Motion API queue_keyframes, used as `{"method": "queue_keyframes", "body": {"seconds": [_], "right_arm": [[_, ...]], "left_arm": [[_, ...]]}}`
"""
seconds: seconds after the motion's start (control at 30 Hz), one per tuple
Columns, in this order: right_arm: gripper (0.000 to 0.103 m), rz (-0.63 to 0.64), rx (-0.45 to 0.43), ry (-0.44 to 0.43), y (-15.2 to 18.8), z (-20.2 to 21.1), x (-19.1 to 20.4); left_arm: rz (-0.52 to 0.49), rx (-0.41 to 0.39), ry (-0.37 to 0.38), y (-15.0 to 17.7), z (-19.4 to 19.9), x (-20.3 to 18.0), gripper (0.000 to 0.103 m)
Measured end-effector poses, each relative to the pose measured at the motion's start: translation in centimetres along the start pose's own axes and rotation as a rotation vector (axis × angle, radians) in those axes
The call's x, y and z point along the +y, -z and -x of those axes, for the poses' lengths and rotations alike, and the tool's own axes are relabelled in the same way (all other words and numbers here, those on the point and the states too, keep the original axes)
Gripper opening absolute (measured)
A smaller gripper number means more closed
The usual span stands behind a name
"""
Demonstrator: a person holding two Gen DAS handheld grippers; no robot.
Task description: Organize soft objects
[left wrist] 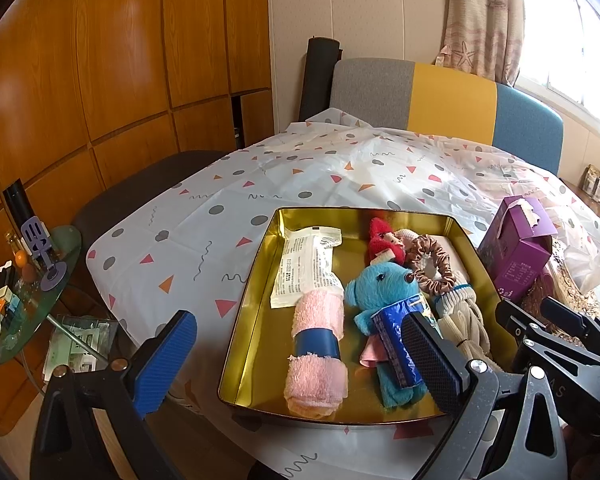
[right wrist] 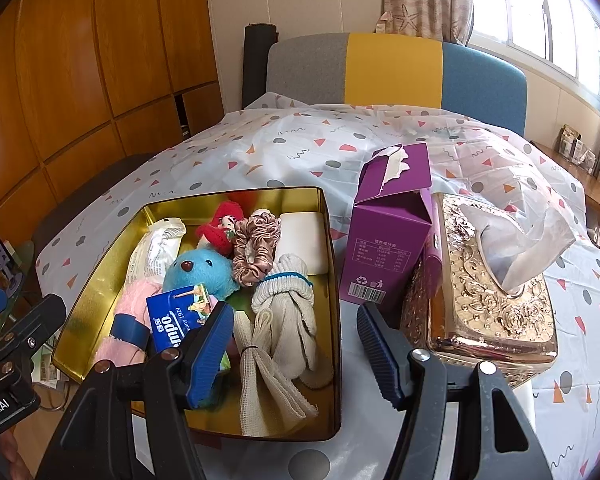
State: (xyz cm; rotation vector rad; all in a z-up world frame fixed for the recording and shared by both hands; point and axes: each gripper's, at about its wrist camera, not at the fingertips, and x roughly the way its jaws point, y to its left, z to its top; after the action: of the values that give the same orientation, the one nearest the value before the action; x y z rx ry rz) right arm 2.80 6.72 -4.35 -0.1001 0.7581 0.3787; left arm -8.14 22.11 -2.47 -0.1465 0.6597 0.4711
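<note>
A gold tin [left wrist: 256, 280] sits on the patterned tablecloth [left wrist: 204, 232] and holds soft items. Inside lie a rolled pink towel [left wrist: 320, 320], a blue plush [left wrist: 380, 292], a blue tissue pack [left wrist: 392, 344], a red-haired doll [left wrist: 384, 240], a brown scrunchie [left wrist: 432, 268], cream knit gloves [right wrist: 288, 320] and a white packet [left wrist: 304, 268]. My left gripper [left wrist: 300, 364] hovers open at the tin's near edge, clear of the towel. My right gripper [right wrist: 296, 350] is open too, straddling the tin's right wall [right wrist: 334, 320] with nothing gripped.
A purple carton [right wrist: 392, 240] and an ornate gold tissue box [right wrist: 492, 300] stand right of the tin. A grey, yellow and blue chair back [right wrist: 380, 68] is behind the table. A cluttered glass side table [left wrist: 28, 292] sits left, by wooden cabinets [left wrist: 100, 60].
</note>
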Motion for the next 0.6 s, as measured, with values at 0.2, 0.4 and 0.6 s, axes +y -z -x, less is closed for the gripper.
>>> {"method": "queue_keyframes", "body": {"seconds": [0.2, 0.4, 0.6], "right_arm": [[0.065, 0.002, 0.001, 0.000, 0.04, 0.00, 0.01], [0.065, 0.002, 0.001, 0.000, 0.03, -0.02, 0.03], [0.065, 0.003, 0.002, 0.000, 0.14, -0.03, 0.08]], "left_arm": [[0.000, 0.002, 0.000, 0.01, -0.07, 0.01, 0.103], [0.001, 0.004, 0.000, 0.02, -0.09, 0.04, 0.103], [0.000, 0.003, 0.000, 0.01, -0.08, 0.10, 0.103]]}}
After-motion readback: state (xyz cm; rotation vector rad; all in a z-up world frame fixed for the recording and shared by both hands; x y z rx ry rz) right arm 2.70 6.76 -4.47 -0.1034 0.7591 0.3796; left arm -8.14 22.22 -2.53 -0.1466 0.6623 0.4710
